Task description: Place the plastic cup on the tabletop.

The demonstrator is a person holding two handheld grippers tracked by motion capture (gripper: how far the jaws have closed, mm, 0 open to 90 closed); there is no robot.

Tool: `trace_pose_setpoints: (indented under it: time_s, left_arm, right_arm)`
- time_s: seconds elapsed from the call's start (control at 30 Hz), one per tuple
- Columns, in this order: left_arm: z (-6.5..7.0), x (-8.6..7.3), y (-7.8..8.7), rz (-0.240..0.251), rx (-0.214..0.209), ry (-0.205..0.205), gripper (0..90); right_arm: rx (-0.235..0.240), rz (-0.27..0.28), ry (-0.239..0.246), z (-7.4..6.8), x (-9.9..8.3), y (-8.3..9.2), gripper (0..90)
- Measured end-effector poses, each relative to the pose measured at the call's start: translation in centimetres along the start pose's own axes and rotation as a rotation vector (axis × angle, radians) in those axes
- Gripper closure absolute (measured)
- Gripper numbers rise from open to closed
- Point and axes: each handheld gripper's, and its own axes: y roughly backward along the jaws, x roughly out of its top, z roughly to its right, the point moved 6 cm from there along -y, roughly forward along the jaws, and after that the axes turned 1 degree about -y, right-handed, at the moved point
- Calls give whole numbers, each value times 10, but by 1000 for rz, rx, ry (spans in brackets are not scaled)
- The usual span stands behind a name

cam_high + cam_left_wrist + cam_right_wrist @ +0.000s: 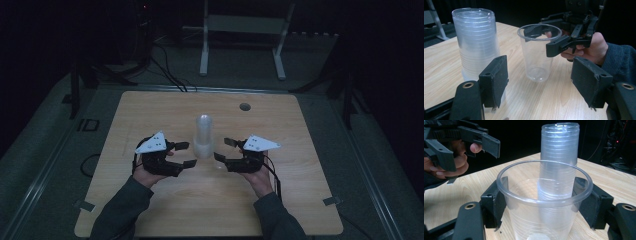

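The right gripper (554, 37) clasps a single clear cup (537, 53) upright on the counter (446, 62), just beside the cup stack (475, 40); the left gripper (541, 82), half-open and apparently empty, flanks the stack.

Clear plastic on pale wood, black matt tooling.

Single cup (544, 202): thin clear plastic, glossy, smooth with faint ribbing. Cup stack (477, 42): the same plastic, cloudier where the walls nest. Bench (165, 115): light wood-grain top, smooth, low sheen. Right gripper (544, 205) and left gripper (540, 83): black matt plastic with brass-coloured inserts; fingers (496, 77) faced with rough, dull black pads. Sleeve (621, 60): dark ribbed cloth.
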Motion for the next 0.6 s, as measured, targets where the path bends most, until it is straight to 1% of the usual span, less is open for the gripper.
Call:
trace_pose_setpoints:
  time_s: [0.6]
  left_arm:
    - [-1,0,1,2,2,0,300]
  right_arm:
    - [-7,-17,-1,1,-11,-9,298]
